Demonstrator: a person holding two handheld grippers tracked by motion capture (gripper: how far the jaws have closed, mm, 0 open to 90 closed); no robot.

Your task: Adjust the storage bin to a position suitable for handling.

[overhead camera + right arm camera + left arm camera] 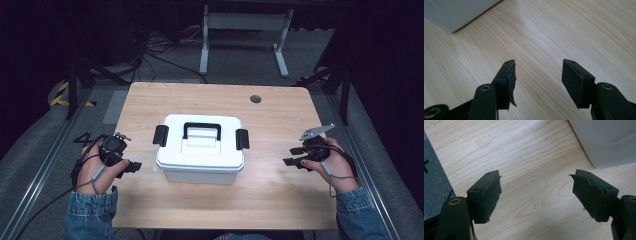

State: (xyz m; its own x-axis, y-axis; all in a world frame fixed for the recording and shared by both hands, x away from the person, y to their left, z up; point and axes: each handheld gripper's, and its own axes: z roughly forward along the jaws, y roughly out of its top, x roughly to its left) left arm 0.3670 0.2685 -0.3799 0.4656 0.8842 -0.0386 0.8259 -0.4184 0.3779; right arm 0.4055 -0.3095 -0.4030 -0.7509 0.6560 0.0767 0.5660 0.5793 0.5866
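A white lidded storage box (200, 150) sits near the middle of the wooden surface (270, 200), its lid on, a black carry handle (202, 130) lying across the top and a black latch (160, 135) at each short end. Its pale corner shows at the upper right of the left gripper view (609, 142) and at the upper left of the right gripper view (454, 12). To the box's left, the left gripper (131, 166) rests low over the surface in the person's hand, apart from the box; its fingers (486, 195) stand wide apart with only bare wood between them. On the other side the right gripper (293, 156) is held well clear of the box, its fingers (576, 80) likewise spread wide and holding nothing. Denim sleeves (92, 212) come in from the near edge. Beyond the surface lie a grey floor and a white frame (245, 30).
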